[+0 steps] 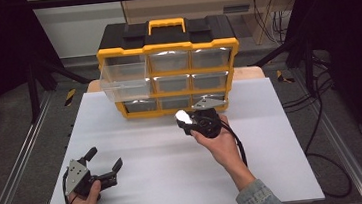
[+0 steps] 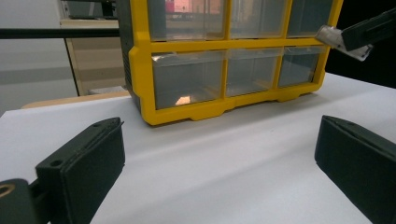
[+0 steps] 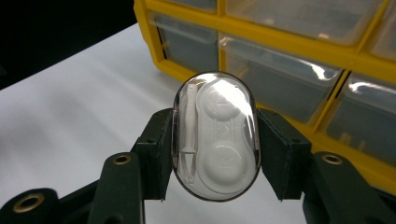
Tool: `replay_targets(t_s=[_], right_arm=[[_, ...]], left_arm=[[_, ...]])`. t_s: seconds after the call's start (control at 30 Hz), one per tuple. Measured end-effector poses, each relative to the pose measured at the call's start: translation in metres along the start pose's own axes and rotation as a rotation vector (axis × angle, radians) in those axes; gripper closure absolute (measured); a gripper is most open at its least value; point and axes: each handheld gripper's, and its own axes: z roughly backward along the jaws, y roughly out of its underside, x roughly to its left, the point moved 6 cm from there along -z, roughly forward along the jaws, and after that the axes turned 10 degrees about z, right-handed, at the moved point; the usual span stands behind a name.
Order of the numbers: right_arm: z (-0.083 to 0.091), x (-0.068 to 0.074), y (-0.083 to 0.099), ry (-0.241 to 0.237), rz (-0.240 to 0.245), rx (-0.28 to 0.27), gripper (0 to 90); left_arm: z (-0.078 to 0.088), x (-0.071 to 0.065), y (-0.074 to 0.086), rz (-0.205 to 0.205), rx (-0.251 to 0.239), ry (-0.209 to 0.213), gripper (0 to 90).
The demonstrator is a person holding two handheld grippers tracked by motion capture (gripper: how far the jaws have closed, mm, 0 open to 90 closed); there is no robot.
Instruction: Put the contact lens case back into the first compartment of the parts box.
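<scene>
Light, stiff, slick clear case (image 3: 215, 136) clenched across its long flanks in right tongs (image 3: 215, 154), aloft before the yellow organizer (image 1: 168, 73), likely prone to slip; left tongs (image 1: 106, 165) released, low over the surface (image 1: 175, 168).

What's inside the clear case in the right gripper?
Inside the clear case, held by the right gripper: a white two-well holder and a slim white tool along its left side. What the wells hold is covered.
</scene>
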Motion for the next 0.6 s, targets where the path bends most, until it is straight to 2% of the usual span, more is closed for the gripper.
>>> replay_targets(t_s=[0.1, 0.17, 0.27, 0.37, 0.4, 0.5, 0.6], right_arm=[[0.008, -0.002, -0.009, 0.007, -0.011, -0.028, 49.1], [0.011, -0.004, -0.014, 0.013, 0.0, -0.032, 49.1], [0.016, -0.006, -0.022, 0.025, 0.006, -0.035, 49.1], [0.023, -0.007, -0.031, 0.045, 0.0, -0.035, 49.1], [0.029, -0.009, -0.039, 0.042, -0.014, -0.05, 49.1], [0.034, -0.011, -0.047, 0.042, -0.01, -0.064, 49.0], [0.039, -0.017, -0.061, 0.058, -0.001, -0.081, 49.1]], left_arm=[[0.001, 0.004, -0.001, 0.012, -0.005, -0.009, 1.3], [0.002, 0.005, -0.001, 0.024, -0.011, -0.012, 1.3], [0.004, 0.005, -0.001, 0.022, -0.011, -0.014, 1.3], [0.006, 0.005, -0.003, 0.052, -0.026, -0.001, 1.6], [0.006, 0.005, -0.003, 0.053, -0.027, -0.003, 1.6], [0.006, 0.008, -0.003, 0.064, -0.03, -0.01, 1.7], [0.006, 0.007, -0.005, 0.063, -0.044, 0.005, 1.4]])
